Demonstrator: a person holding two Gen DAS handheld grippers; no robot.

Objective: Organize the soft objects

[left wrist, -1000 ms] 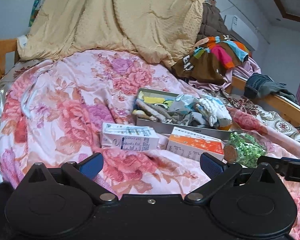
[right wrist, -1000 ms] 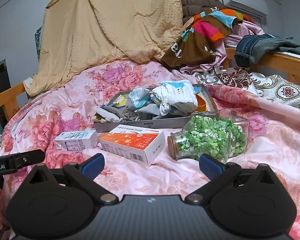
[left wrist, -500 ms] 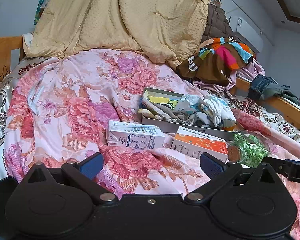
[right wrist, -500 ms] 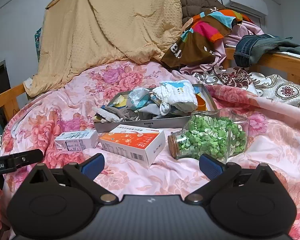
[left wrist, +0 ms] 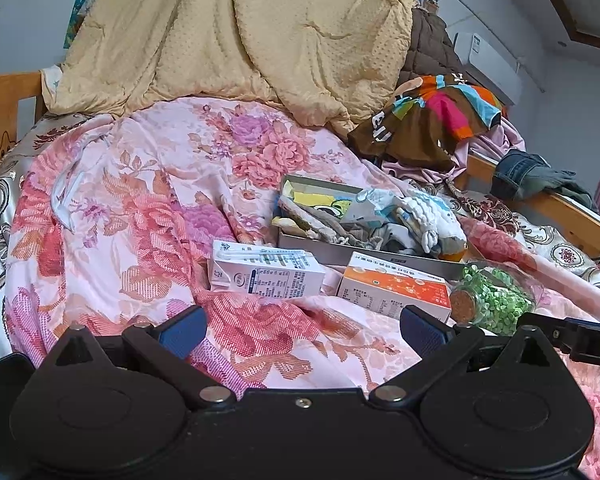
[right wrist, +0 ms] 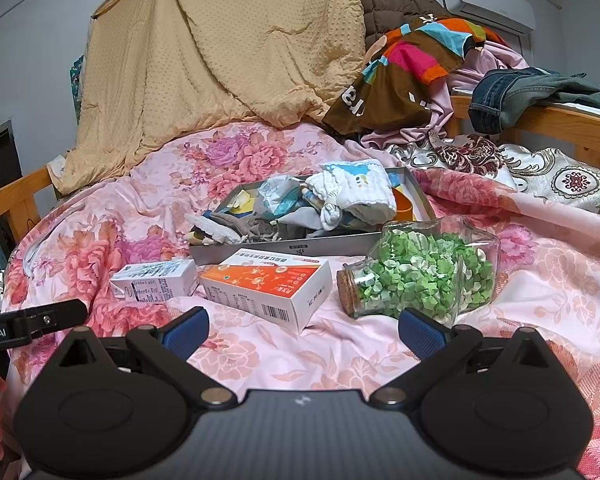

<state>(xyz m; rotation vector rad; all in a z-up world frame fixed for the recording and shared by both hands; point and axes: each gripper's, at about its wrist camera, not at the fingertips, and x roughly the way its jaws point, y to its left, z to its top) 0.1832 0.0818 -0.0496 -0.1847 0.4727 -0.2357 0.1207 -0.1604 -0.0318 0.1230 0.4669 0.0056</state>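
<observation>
A grey shallow box (left wrist: 340, 252) (right wrist: 284, 246) lies on the floral bedspread, filled with socks and small cloths; a white knitted bundle (left wrist: 430, 216) (right wrist: 352, 192) sits on top at its right. My left gripper (left wrist: 302, 326) is open and empty, low over the bedspread, in front of a white carton (left wrist: 266, 276). My right gripper (right wrist: 302, 326) is open and empty, in front of an orange-and-white box (right wrist: 272, 288) and a corked glass jar of green paper stars (right wrist: 420, 276).
The white carton (right wrist: 154, 282), the orange box (left wrist: 396, 292) and the jar (left wrist: 496, 296) lie in a row before the grey box. A tan quilt (left wrist: 236, 36) is heaped at the back. Colourful clothes (right wrist: 412, 68) and jeans (right wrist: 528, 96) hang over the wooden bed rail on the right.
The left gripper's view has shifted so the carton and boxes now sit more central and closer. The right gripper has barely moved. Both stay open.
</observation>
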